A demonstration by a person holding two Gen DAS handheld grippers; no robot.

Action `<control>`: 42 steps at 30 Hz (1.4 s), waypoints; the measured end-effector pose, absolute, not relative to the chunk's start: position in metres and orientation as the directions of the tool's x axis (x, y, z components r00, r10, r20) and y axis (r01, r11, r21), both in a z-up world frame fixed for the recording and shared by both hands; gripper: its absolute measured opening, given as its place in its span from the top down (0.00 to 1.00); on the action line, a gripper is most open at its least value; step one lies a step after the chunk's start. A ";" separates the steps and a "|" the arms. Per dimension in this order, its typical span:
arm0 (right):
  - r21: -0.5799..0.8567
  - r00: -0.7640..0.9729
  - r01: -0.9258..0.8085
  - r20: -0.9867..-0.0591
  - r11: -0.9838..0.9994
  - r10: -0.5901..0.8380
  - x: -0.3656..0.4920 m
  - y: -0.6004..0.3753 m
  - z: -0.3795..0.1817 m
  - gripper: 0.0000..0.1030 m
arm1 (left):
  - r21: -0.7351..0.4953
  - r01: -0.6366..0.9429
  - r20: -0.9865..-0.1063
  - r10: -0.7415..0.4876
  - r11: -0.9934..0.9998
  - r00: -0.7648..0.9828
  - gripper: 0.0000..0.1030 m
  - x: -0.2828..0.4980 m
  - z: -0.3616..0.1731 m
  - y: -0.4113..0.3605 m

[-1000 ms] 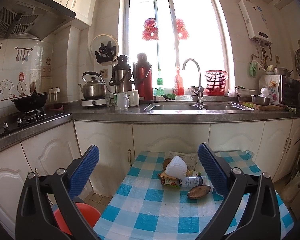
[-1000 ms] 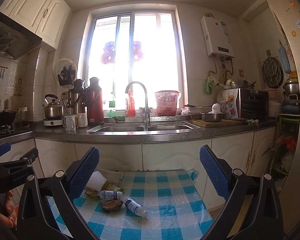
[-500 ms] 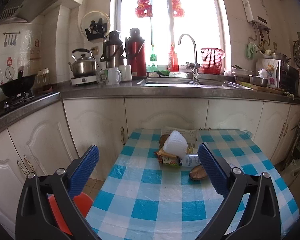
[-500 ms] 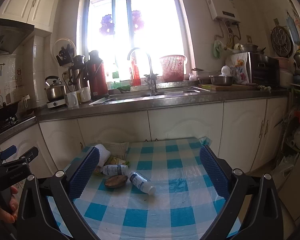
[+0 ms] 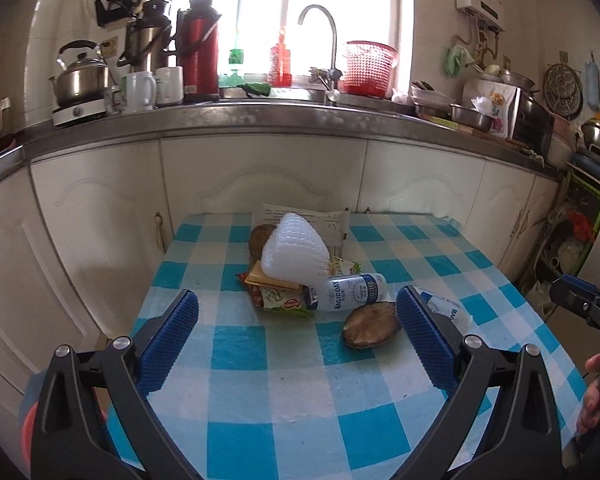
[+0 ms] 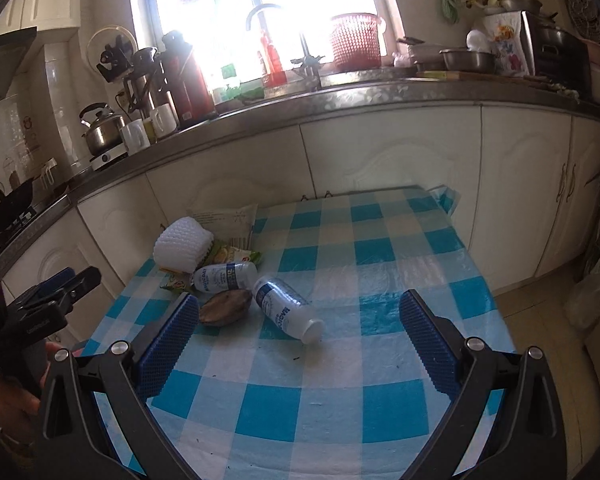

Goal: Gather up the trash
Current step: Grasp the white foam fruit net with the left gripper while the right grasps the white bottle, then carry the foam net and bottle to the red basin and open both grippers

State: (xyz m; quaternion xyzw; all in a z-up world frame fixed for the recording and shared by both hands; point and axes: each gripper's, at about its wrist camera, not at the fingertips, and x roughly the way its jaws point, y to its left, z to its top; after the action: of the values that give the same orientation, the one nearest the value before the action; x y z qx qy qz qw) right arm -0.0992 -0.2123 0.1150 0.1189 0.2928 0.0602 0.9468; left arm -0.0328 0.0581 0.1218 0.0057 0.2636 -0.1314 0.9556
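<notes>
Trash heap [image 5: 300, 268]: wrappers, foam net, bottles, gathered at the checked counter [image 5: 284, 392] far edge. Left gripper [image 5: 298, 334], right gripper [image 6: 300, 330]: jaws spread wide, nothing held, aimed for approach.

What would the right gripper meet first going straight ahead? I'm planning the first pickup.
Probably the nearer plastic bottle, lying on the tablecloth between the right gripper's open fingers; depth is unclear.

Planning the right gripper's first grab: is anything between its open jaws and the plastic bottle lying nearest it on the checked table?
Nothing visible blocks it. The right gripper is open, and the white-capped plastic bottle lies on bare blue-checked tablecloth. A brown shell-like husk sits beside its far end, off the approach line.
</notes>
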 end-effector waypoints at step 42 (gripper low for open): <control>0.205 0.574 -0.189 -0.770 0.960 0.278 0.003 -0.177 0.027 0.56 | -0.126 0.180 -0.631 -0.219 0.976 0.744 0.52 0.069 0.087 0.051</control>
State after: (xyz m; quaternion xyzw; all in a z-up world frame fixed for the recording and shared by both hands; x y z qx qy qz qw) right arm 0.0026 -0.1769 0.0272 0.0501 0.4421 0.1318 0.8858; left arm 0.0686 0.0506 0.0874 -0.0282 0.3412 -0.1068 0.9335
